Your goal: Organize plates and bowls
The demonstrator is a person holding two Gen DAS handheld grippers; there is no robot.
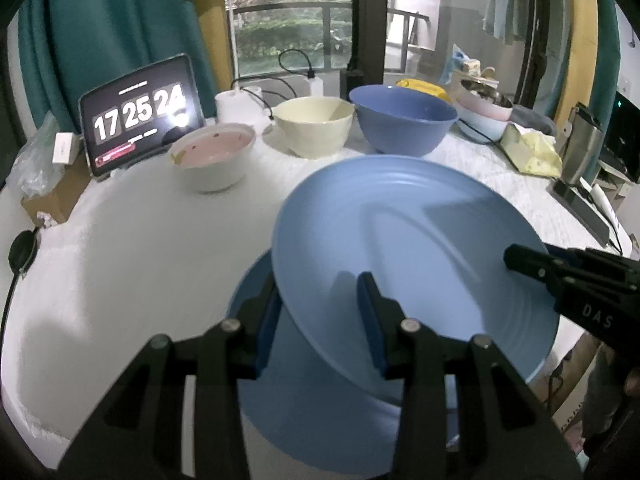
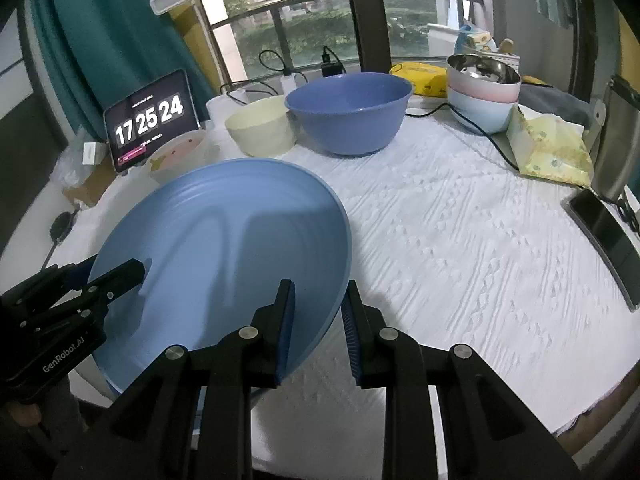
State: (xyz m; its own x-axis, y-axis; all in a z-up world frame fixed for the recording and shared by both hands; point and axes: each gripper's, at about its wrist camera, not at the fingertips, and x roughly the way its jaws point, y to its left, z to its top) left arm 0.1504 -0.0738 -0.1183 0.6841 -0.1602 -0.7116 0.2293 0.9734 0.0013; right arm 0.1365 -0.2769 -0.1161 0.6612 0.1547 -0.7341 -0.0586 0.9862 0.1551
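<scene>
Tilted, ridged light-blue plate (image 1: 400, 248) gripped at opposite rims by left hand-held gripper (image 1: 320, 320) and right hand-held gripper (image 2: 318, 320)

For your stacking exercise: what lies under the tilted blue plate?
Under the tilted blue plate, held by both grippers, lies a second blue plate on the white tablecloth. Most of it is covered.

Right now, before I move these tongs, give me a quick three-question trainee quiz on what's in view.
1. True or false: the light blue plate is held level.
2. Which bowl stands nearest the tablet clock? A blue, B cream, C pink-lined bowl.
3. How many tongs grip the plate?
Key: 1 false, it tilts. 2 C. 3 two, left tongs and right tongs.
</scene>
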